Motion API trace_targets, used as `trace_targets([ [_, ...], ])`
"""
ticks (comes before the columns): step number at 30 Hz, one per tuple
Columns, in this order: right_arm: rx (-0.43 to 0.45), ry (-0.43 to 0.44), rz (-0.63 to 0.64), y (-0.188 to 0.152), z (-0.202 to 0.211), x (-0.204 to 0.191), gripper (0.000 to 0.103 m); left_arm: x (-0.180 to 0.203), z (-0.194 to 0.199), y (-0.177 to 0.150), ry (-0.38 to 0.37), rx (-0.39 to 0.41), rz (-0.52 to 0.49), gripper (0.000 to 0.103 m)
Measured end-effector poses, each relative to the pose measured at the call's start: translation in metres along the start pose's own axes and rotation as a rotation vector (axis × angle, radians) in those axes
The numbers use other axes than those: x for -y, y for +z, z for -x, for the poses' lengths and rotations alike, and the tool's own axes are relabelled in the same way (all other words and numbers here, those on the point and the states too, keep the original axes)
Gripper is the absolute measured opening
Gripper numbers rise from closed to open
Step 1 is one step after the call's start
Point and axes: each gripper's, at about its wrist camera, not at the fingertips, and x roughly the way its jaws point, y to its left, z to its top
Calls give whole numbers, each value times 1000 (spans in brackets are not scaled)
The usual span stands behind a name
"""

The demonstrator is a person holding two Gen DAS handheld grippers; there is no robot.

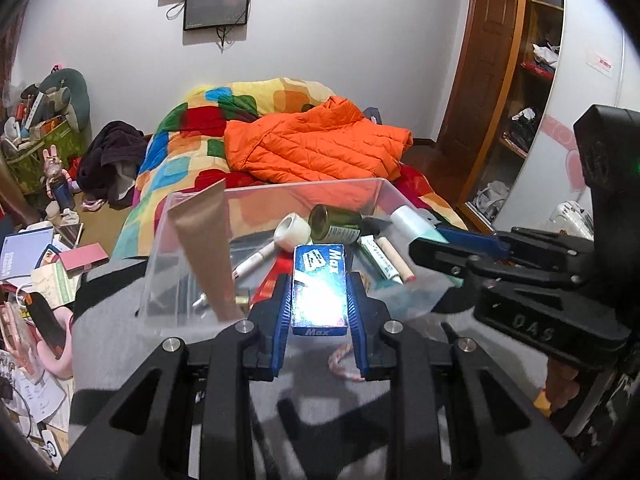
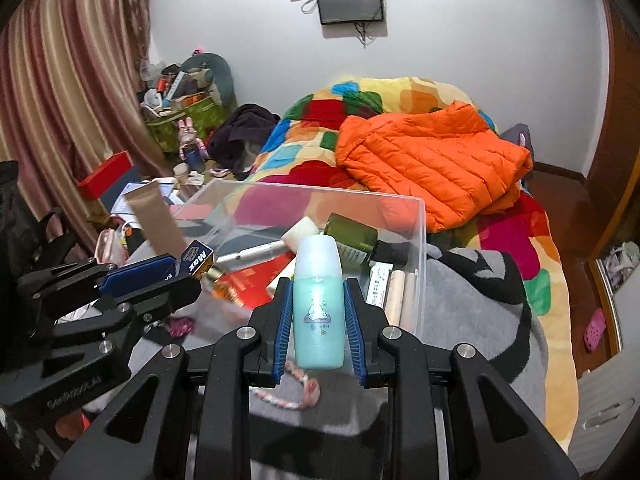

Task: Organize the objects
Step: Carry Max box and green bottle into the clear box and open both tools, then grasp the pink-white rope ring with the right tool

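Note:
My left gripper (image 1: 319, 280) is shut on a blue "Max" box (image 1: 319, 288) and holds it over the near edge of a clear plastic bin (image 1: 160, 264). My right gripper (image 2: 318, 284) is shut on a teal bottle (image 2: 318, 304), held at the bin's (image 2: 420, 248) near wall. The bin holds a brown tube (image 1: 206, 248), a green bottle (image 1: 334, 224), a white roll (image 1: 292, 232), a pen and small tubes. In the left wrist view the right gripper (image 1: 436, 248) comes in from the right with the bottle (image 1: 412, 222). In the right wrist view the left gripper (image 2: 180, 268) comes in from the left.
The bin rests on a grey and black cloth (image 2: 472, 312) on a bed with a colourful quilt (image 1: 180, 160) and an orange jacket (image 1: 320, 144). A pink-white cord (image 2: 296, 392) lies under the grippers. Cluttered boxes and books (image 1: 44, 256) lie left; shelves (image 1: 520, 120) stand right.

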Motion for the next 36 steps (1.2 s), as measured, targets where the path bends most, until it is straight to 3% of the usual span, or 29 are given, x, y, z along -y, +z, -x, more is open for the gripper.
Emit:
trace_targets([
  [13, -69, -27, -5, 0, -35, 5, 23, -8, -44, 7, -7, -74, 42, 27],
  [27, -56, 8, 2, -2, -12, 5, 23, 3, -12, 5, 0, -16, 10, 28],
  [32, -34, 20, 8, -7, 8, 3, 23, -1, 14, 1, -1, 26, 16, 44],
  [36, -26, 25, 22, -14, 20, 2, 23, -7, 34, -9, 19, 46, 5, 50],
])
